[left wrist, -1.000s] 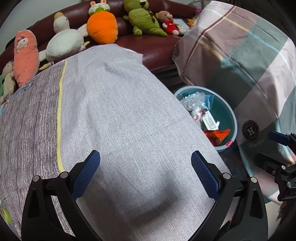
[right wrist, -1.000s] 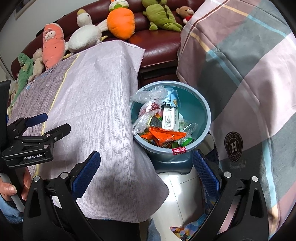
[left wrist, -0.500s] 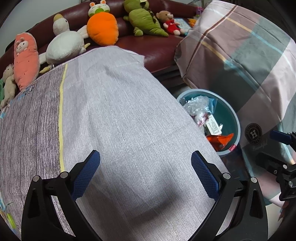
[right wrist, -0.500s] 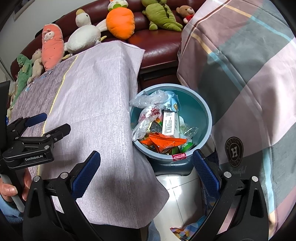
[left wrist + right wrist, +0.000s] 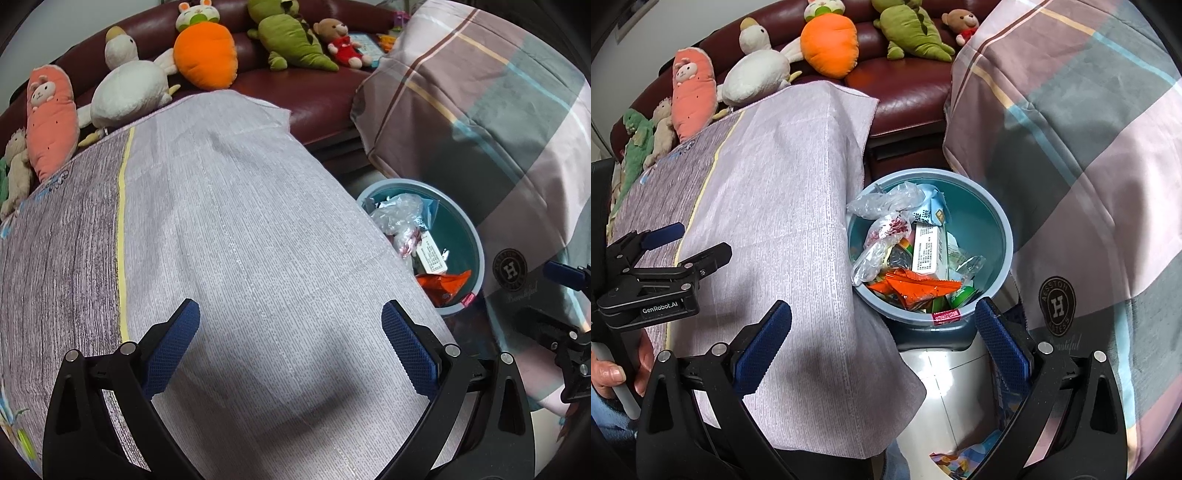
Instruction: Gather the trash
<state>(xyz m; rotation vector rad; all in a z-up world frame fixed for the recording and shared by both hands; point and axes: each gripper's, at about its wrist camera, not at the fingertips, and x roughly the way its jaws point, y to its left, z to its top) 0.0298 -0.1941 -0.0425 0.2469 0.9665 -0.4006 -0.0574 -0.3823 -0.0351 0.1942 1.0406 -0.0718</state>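
Tools gape empty; round plastic bin holds crinkled wrappers.

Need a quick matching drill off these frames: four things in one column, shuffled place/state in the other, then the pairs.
Things:
1. left gripper
2. trash bin
3. orange wrapper
4. carrot plush

Places/states:
A. on the dark red sofa
B. lying in the bin on top of other trash
C. open, over the grey tablecloth
D. on the floor between table and plaid cover

Pairs: 1-C, 2-D, 3-B, 4-A
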